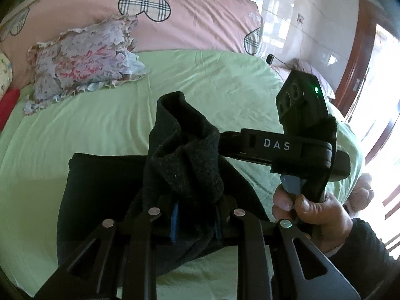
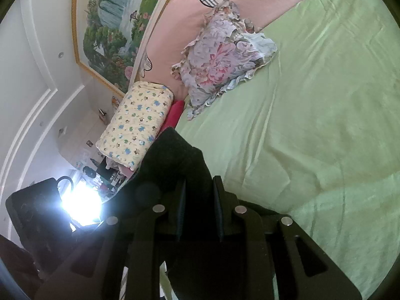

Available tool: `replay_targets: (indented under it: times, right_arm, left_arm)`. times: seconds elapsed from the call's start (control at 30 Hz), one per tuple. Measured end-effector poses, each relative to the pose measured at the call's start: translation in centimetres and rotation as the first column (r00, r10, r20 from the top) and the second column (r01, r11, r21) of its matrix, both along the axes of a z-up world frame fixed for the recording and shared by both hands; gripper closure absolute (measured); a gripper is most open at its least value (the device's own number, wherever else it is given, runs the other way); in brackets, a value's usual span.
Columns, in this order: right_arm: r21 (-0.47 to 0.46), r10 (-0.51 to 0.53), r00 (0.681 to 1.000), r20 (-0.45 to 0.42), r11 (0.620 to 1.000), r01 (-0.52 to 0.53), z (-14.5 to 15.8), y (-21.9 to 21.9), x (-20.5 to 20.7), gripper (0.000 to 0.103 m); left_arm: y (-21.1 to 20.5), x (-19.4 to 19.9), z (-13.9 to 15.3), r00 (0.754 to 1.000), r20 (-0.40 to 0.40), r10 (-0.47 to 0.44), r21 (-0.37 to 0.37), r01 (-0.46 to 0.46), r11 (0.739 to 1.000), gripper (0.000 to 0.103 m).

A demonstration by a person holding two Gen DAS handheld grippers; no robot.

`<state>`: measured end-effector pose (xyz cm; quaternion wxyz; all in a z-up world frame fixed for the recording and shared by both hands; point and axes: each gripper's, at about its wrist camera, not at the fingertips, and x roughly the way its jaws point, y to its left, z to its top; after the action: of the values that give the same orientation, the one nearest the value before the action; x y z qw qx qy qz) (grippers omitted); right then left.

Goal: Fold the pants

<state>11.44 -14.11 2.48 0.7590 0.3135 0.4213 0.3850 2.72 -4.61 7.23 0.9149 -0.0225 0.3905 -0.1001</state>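
Left wrist view: the dark pants (image 1: 180,165) are being held up in a bunched fold between the fingers of the left gripper (image 1: 197,222), which is being kept closed on the cloth. The lower part of the pants is being supported flat on the green bed sheet (image 1: 100,125). The right gripper (image 1: 225,145) is being seen from the side, reaching into the same bunch, with the right hand (image 1: 315,207) wrapped around its handle. Right wrist view: dark cloth is being pinched between the fingers of the right gripper (image 2: 198,200), drawn close together. A floral pillow (image 2: 220,55) is being seen lying on the bed near the pink headboard cover (image 2: 175,25).
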Motion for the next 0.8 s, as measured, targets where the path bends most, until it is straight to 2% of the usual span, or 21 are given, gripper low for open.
replay_targets:
  times: [0.1,0.23,0.33,0.43,0.5,0.57,0.63,0.73,0.8]
  right_arm:
    - [-0.001,-0.009,1.000,-0.008,1.000,0.009,-0.2,-0.2,-0.1,0.078]
    - [-0.016,-0.037,0.999,-0.032,0.999,0.036,-0.5,-1.0,-0.2,0.076]
    - [-0.036,-0.070,0.997,-0.034,0.997,0.068,-0.4,-1.8,-0.5,0.076]
    - [-0.068,-0.119,0.992,-0.042,0.991,0.116,-0.2,-3.1,-0.7,0.076]
    - [-0.084,-0.150,0.987,-0.054,0.986,0.145,-0.2,-4.0,-1.0,0.075]
    - [-0.095,-0.184,0.981,-0.057,0.979,0.178,0.0,-5.0,-1.4,0.067]
    - [-0.114,-0.217,0.975,-0.054,0.971,0.210,0.3,-5.8,-1.9,0.053]
    - [-0.122,-0.254,0.967,-0.034,0.961,0.248,1.3,-6.6,-2.8,0.041]
    - [-0.118,-0.270,0.963,-0.020,0.957,0.266,2.1,-6.9,-3.3,0.034]
  left_arm:
    - [-0.5,0.1,-0.3,1.000,0.004,-0.012,0.015,0.012,1.000,0.080]
    - [-1.0,0.6,-0.9,0.999,-0.005,-0.041,-0.001,0.041,0.999,0.079]
    - [-1.5,1.1,-1.6,0.998,-0.015,-0.064,-0.005,0.064,0.998,0.076]
    - [-1.8,1.2,-2.1,0.996,-0.009,-0.091,-0.007,0.091,0.996,0.066]
    - [-1.9,1.2,-2.1,0.993,-0.007,-0.117,-0.031,0.117,0.993,0.052]
    - [-2.0,0.9,-1.9,0.990,-0.004,-0.141,-0.061,0.140,0.988,0.044]
    - [-2.0,0.6,-1.8,0.989,0.000,-0.146,-0.061,0.146,0.987,0.044]
    - [-1.6,0.4,-1.5,0.988,-0.006,-0.155,-0.099,0.154,0.983,0.044]
    - [-1.2,0.1,-1.2,0.988,-0.005,-0.155,-0.116,0.153,0.981,0.040]
